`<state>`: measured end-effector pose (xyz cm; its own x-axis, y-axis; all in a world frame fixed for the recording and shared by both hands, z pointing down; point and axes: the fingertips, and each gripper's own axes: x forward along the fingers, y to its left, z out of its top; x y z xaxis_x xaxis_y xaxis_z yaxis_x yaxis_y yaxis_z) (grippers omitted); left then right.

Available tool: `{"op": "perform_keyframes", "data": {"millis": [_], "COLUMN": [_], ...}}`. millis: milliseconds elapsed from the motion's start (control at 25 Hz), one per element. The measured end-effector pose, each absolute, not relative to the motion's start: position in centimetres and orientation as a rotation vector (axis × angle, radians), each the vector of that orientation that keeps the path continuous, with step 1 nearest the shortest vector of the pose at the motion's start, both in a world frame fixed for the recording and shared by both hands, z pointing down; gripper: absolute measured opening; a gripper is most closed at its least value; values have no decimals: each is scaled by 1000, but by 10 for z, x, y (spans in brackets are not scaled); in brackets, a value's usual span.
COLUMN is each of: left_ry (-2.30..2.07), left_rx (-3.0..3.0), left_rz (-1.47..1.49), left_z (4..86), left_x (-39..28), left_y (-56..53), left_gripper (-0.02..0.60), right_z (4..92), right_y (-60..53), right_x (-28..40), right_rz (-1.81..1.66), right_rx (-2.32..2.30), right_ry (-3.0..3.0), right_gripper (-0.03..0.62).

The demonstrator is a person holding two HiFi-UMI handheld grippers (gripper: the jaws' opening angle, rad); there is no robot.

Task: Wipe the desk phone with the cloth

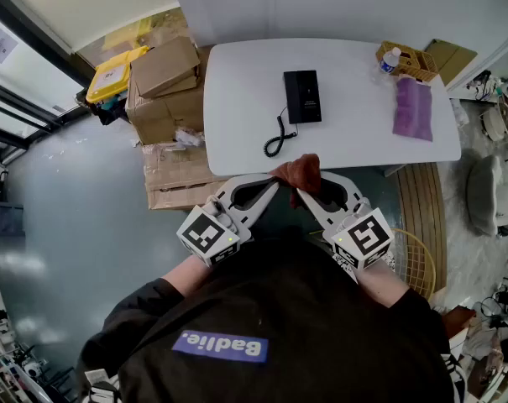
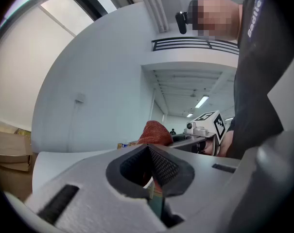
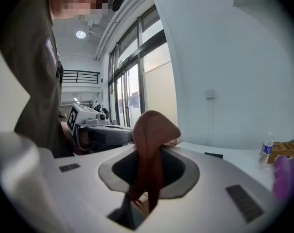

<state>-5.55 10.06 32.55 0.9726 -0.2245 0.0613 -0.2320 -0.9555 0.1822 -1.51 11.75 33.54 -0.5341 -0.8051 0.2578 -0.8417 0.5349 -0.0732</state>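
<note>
The black desk phone (image 1: 302, 96) lies on the white table (image 1: 237, 82), its coiled cord (image 1: 276, 138) trailing toward the near edge. A rust-brown cloth (image 1: 298, 170) is bunched in the air just in front of that edge. My left gripper (image 1: 275, 182) and right gripper (image 1: 303, 193) meet at it, tips close together. In the right gripper view the cloth (image 3: 154, 126) runs down between the shut jaws of the right gripper (image 3: 147, 155). In the left gripper view the left gripper (image 2: 148, 148) is shut, a sliver of cloth in its slit and the cloth (image 2: 155, 132) bulging beyond its tip.
A purple cloth (image 1: 412, 107) lies on the table's right end, behind it a wicker basket (image 1: 407, 60) with a water bottle (image 1: 390, 59). Cardboard boxes (image 1: 165, 91) and a yellow box (image 1: 111, 74) stand left of the table. A wicker chair (image 1: 417, 263) is at my right.
</note>
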Motion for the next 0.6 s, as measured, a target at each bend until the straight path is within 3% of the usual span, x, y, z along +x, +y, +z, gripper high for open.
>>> {"op": "perform_keyframes", "data": {"millis": [600], "left_ry": [-308], "left_rx": [2913], "left_rz": [-8], "left_z": [318], "left_x": [-65], "left_y": [96], "left_gripper": [9], "right_z": [335], "right_y": [108], "right_x": [-24], "right_rz": [291], "right_rx": [1415], "right_ry": [-2570], "right_gripper": [89]}}
